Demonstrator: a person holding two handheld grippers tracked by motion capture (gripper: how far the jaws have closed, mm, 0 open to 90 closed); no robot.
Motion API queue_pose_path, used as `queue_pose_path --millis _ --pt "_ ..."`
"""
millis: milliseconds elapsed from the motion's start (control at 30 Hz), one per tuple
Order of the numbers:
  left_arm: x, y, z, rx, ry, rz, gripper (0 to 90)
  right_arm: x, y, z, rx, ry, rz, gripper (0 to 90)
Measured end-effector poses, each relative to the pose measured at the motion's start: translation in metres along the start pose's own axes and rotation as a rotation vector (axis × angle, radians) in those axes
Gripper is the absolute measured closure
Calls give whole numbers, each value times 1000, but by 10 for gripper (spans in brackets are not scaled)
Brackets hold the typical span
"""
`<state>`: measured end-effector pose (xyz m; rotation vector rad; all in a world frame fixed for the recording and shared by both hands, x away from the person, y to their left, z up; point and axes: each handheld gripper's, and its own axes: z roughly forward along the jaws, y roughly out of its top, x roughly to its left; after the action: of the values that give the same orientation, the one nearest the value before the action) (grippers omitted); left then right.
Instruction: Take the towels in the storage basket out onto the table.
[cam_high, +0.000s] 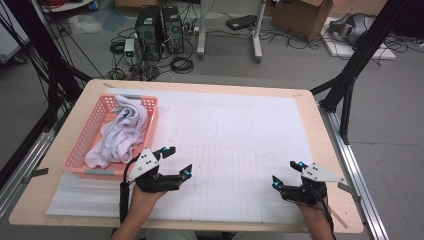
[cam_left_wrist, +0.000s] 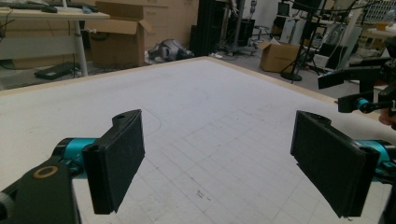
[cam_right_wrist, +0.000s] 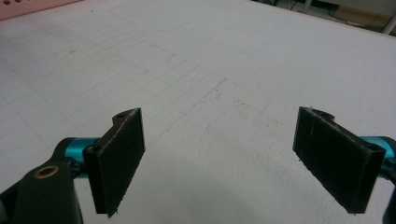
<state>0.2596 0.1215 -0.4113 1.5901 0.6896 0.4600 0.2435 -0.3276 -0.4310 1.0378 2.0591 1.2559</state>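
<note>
Tongs (cam_high: 179, 160) on the left are gaping wide, gripping nothing, beside the pink basket (cam_high: 90, 131) holding a white towel (cam_high: 120, 132) at ten o'clock. Right tongs (cam_high: 285, 173) are spreading equally wide and bare over the worktop (cam_high: 240, 135); their own view is catching a basket corner (cam_right_wrist: 28, 7).

I see a light wooden table (cam_high: 320, 135) with a white gridded sheet (cam_high: 240, 145) spread over most of its top. On the sheet's left side sits a pink plastic basket (cam_high: 87, 135), and a crumpled white cloth (cam_high: 120, 135) lies heaped inside it, spilling toward its far rim.
</note>
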Motion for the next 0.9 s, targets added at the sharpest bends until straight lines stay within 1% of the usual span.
queue_pose_path --millis 133,200,333,600,700,800,900 --pt "4 5 -4 -8 -11 -26 192 1 0 0 5 2 0 155" --pt "6 7 -7 -14 -4 -24 192 0 0 -1 4 -2 -8 155" --pt "8 12 -11 -17 1 -21 190 0 0 -1 3 -1 -7 155" --pt "7 20 -12 -23 -6 -7 189 0 0 -1 4 0 -8 155" --pt "8 26 -13 -24 -28 -17 193 0 -1 -1 2 4 -8 155" --pt "10 33 -16 -35 -24 -8 192 0 -1 -1 11 2 -9 155" --pt "13 42 -19 -30 -13 8 190 0 -1 -1 7 1 -10 155"
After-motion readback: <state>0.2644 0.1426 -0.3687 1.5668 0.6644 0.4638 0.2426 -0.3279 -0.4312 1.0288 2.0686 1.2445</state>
